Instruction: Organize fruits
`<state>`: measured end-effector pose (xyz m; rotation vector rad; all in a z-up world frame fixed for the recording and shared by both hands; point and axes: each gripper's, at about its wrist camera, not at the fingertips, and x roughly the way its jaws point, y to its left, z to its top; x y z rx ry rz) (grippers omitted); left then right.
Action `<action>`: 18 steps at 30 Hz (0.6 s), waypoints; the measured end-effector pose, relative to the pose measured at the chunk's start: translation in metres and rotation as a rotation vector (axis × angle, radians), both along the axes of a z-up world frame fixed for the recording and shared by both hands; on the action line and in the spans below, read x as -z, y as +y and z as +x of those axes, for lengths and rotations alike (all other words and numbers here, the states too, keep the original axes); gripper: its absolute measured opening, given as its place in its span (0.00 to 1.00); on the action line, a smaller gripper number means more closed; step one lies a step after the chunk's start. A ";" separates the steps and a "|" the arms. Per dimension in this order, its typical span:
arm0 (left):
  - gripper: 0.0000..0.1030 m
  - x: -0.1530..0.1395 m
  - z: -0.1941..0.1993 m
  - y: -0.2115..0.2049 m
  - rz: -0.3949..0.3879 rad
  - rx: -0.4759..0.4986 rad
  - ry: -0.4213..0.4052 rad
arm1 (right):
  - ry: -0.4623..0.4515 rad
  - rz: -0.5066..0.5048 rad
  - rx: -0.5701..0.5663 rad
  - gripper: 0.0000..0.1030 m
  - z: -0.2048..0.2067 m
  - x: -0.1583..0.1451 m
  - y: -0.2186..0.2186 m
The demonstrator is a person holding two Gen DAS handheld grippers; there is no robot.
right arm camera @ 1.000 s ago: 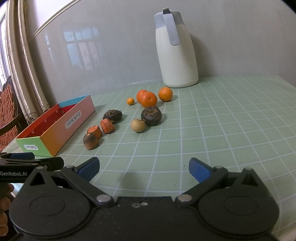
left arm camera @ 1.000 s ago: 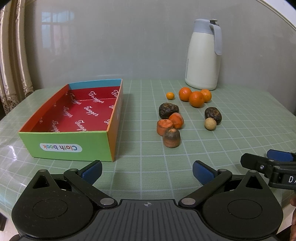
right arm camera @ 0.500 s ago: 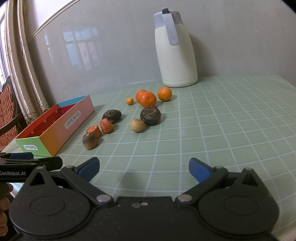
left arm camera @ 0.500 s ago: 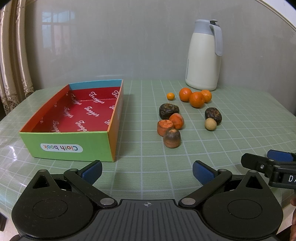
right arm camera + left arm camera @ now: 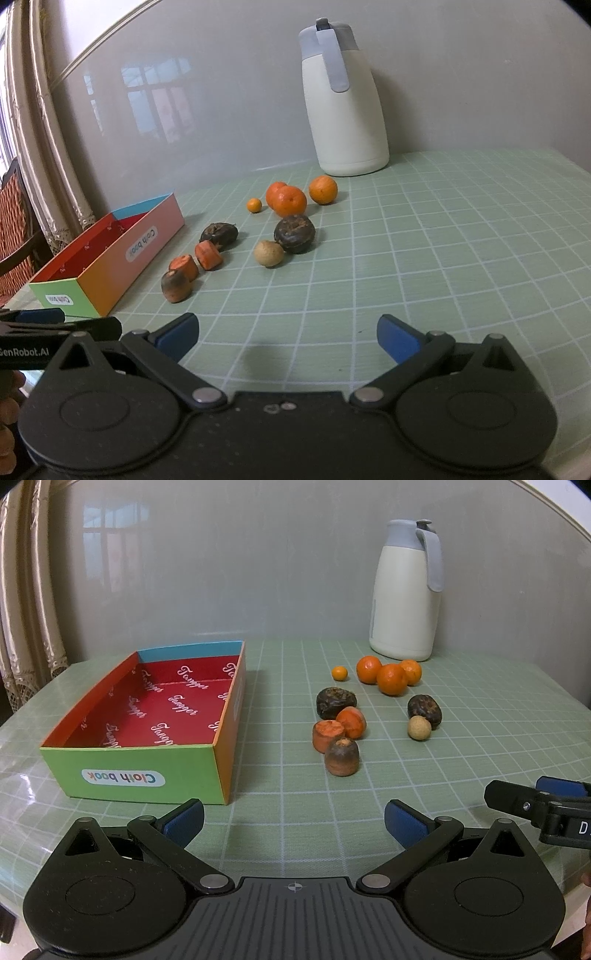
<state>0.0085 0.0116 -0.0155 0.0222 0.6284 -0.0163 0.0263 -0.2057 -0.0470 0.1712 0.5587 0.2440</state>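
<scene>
A colourful cardboard box (image 5: 155,734) (image 5: 110,258) with a red inside stands empty on the left of the table. To its right lie three oranges (image 5: 392,679) (image 5: 291,201), a tiny orange fruit (image 5: 339,673), two dark wrinkled fruits (image 5: 335,702) (image 5: 294,233), a pale round fruit (image 5: 419,727) (image 5: 269,253), two carrot chunks (image 5: 328,734) (image 5: 208,254) and a brownish chunk (image 5: 342,757) (image 5: 176,285). My left gripper (image 5: 293,821) is open near the front edge, holding nothing. My right gripper (image 5: 286,338) is open too, well short of the fruit.
A cream thermos jug (image 5: 404,598) (image 5: 341,103) with a grey lid stands against the wall behind the oranges. The table wears a green grid cloth (image 5: 443,240). A curtain (image 5: 29,590) hangs at the left, with a chair (image 5: 14,229) beside it.
Both views have shifted only slightly; the fruit sits a touch lower in each frame. Nothing on the table has moved and both grippers stay open.
</scene>
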 end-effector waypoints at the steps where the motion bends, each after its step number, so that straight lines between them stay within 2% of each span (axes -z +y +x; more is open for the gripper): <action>1: 1.00 0.000 0.000 0.000 0.000 0.004 0.002 | 0.000 0.001 0.001 1.00 0.000 0.000 0.000; 18: 1.00 -0.009 0.007 -0.023 0.112 0.049 -0.064 | -0.042 0.027 0.060 1.00 -0.007 -0.009 -0.017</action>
